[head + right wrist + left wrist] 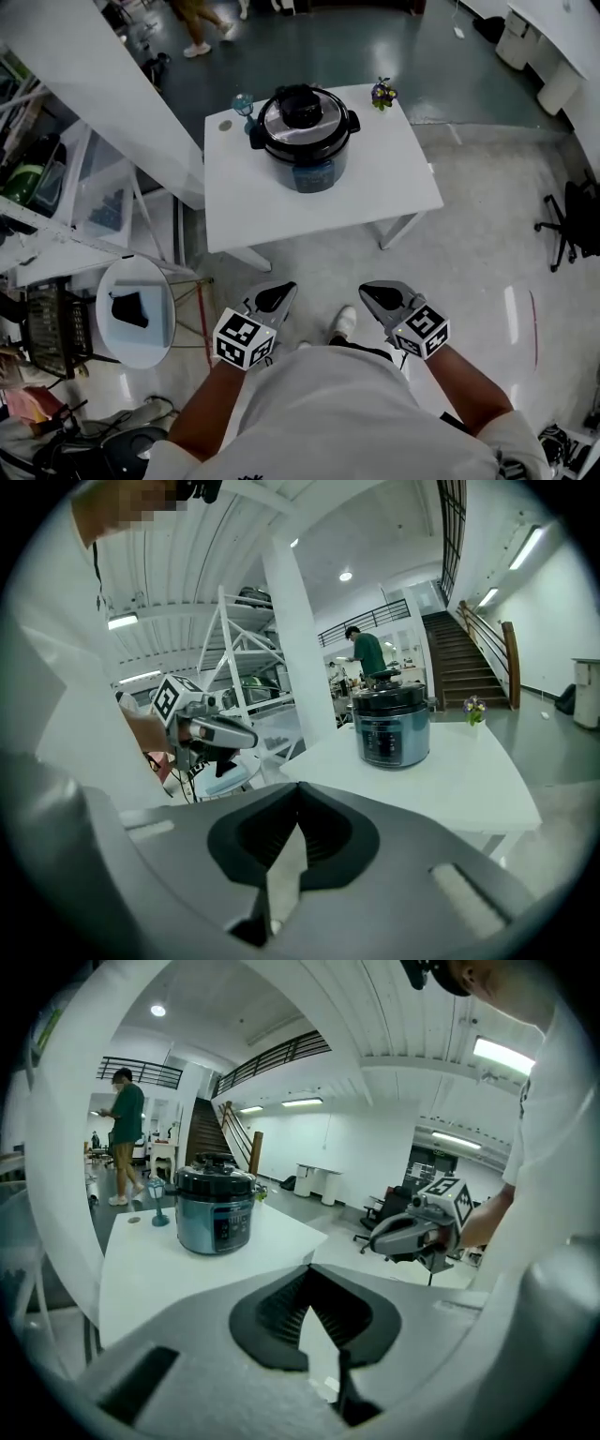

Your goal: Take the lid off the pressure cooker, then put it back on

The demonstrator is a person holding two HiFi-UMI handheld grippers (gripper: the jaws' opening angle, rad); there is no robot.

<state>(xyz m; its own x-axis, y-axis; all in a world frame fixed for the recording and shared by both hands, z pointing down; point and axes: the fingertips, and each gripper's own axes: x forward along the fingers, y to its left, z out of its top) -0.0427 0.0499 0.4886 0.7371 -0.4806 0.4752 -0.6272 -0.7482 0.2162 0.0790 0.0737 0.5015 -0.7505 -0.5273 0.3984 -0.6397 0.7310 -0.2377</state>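
White square table (pixel 394 202) stands ahead of the left claw (pixel 281 292) and right claw (pixel 371 291), on pale glossy floor (pixel 469 253). Left of the left claw, a white metal shelving rack (pixel 52 230); well right of the right claw, a black office chair (pixel 572 223).

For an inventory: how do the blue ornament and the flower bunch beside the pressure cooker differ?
The blue ornament stands close to the pressure cooker's left in the head view; the flower bunch sits farther off, at its right, near the table's far corner. The blue ornament is one pale colour on a thin stem; the flower bunch mixes purple, yellow and green. Both are small and upright.
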